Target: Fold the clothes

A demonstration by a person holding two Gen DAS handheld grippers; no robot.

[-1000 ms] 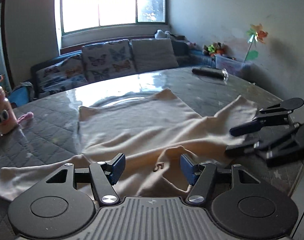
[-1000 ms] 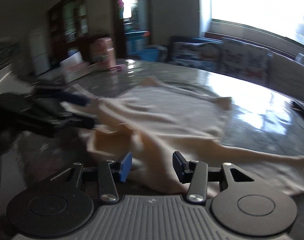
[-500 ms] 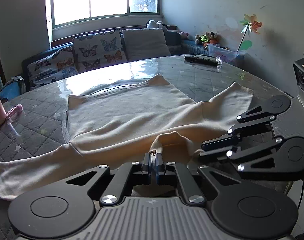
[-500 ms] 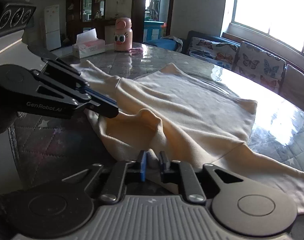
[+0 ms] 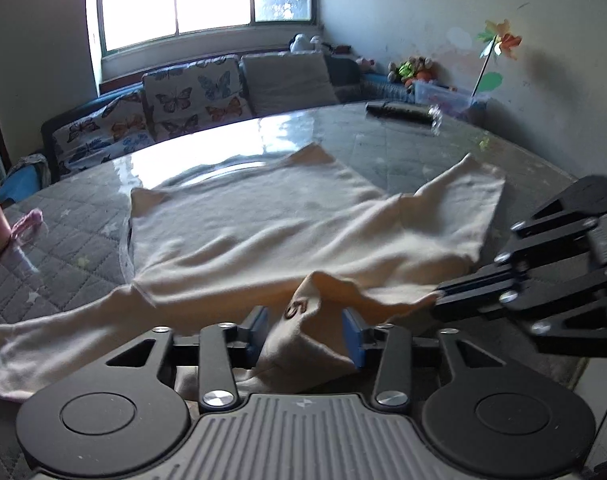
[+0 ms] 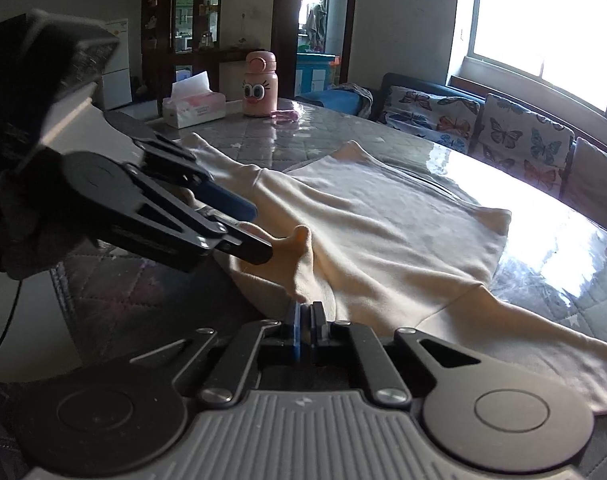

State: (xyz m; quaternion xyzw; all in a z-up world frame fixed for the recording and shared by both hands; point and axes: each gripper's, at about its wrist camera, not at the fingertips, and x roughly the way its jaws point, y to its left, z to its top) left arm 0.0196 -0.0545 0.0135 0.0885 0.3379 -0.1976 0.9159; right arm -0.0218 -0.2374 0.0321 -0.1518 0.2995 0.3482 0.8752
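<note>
A cream long-sleeved top lies spread on the round glass-topped table, sleeves out to both sides. My left gripper is open, with the raised neck fold and its label between the blue pads, not pinched. My right gripper is shut on the near neck edge of the top. The right gripper also shows at the right of the left wrist view, and the left gripper at the left of the right wrist view.
A pink cartoon bottle and a tissue box stand at the table's far left side. A dark rod-like object lies at the far edge. A sofa with butterfly cushions runs behind the table.
My left gripper was open, shut on the neck fold half a second ago, and has opened again. My right gripper closed on the collar edge and stays shut.
</note>
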